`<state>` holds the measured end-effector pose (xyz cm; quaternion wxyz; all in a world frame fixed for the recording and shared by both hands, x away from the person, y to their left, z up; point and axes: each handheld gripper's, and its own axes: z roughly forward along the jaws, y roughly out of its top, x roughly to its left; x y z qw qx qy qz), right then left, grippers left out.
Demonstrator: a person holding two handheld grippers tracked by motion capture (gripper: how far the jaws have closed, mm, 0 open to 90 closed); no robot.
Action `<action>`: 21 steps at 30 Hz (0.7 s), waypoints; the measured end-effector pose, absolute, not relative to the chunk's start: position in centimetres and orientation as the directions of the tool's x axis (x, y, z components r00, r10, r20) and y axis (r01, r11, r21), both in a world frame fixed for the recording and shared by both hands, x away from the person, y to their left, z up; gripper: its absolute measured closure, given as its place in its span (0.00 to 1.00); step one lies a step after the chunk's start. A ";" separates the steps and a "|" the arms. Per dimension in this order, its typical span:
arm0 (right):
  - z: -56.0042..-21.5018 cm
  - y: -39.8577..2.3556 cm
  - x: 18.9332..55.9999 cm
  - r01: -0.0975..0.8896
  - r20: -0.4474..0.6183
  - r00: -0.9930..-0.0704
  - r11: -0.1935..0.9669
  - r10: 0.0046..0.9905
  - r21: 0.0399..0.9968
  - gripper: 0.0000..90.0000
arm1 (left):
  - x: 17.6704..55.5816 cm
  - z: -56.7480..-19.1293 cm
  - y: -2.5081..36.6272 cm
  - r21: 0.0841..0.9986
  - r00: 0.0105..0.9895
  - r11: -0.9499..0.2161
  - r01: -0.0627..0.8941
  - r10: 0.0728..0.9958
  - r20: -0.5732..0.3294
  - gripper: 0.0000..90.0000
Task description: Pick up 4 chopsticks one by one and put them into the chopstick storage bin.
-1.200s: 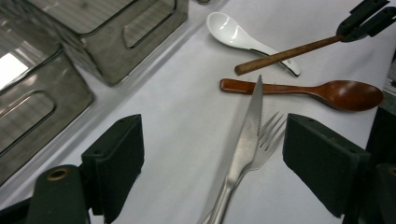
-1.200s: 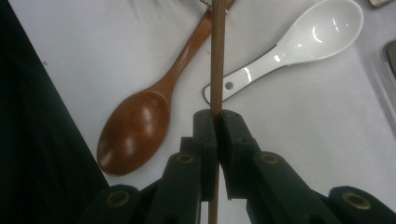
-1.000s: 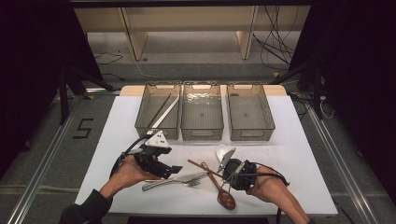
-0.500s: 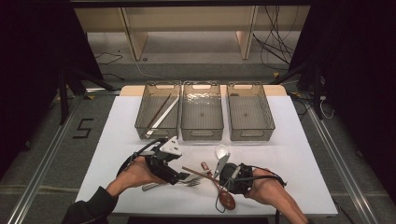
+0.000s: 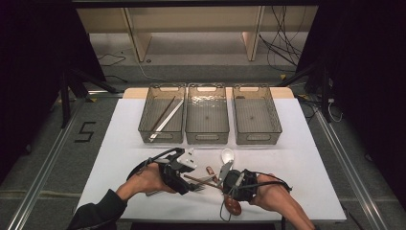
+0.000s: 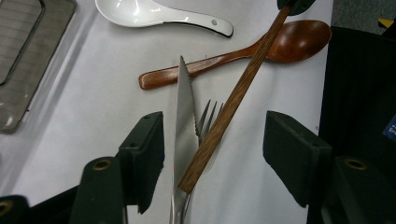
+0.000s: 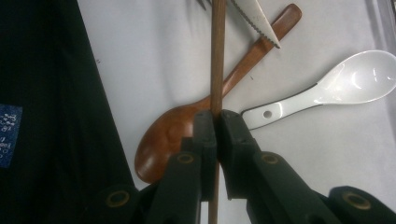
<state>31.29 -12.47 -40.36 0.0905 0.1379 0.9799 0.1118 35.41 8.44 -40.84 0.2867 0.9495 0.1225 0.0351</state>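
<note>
Near the table's front edge (image 5: 143, 213), the right gripper (image 7: 217, 123) is clamping a wooden stick (image 7: 217, 56), its long axis pointing toward the left gripper (image 6: 212, 140), whose half-open jaws have been closing around stick, knife (image 6: 184, 116) and fork (image 6: 205, 122). Beyond, bare white table is stretching to three bins (image 5: 207, 139).

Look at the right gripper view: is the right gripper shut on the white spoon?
No. The right gripper is shut on a wooden stick; the white spoon lies apart on the table.
</note>
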 end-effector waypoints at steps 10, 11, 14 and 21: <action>-40.3 -12.2 31.0 0.215 -0.156 -0.953 0.943 0.259 0.253 0.96 | 35.3 -41.2 8.0 0.536 0.977 -0.823 0.187 0.213 -0.014 0.53; -40.3 -12.2 31.0 0.204 -0.158 -0.956 0.947 0.248 0.248 0.96 | 35.3 -41.2 7.9 0.534 0.978 -0.825 0.184 0.207 -0.016 0.54; -40.3 -12.1 30.9 0.212 -0.154 -0.954 0.945 0.255 0.250 0.96 | 35.2 -41.2 7.9 0.533 0.981 -0.828 0.176 0.195 -0.021 0.58; -40.3 -12.1 30.8 0.199 -0.153 -0.958 0.947 0.242 0.254 0.95 | 35.1 -41.3 7.7 0.517 0.984 -0.839 0.167 0.178 -0.029 0.64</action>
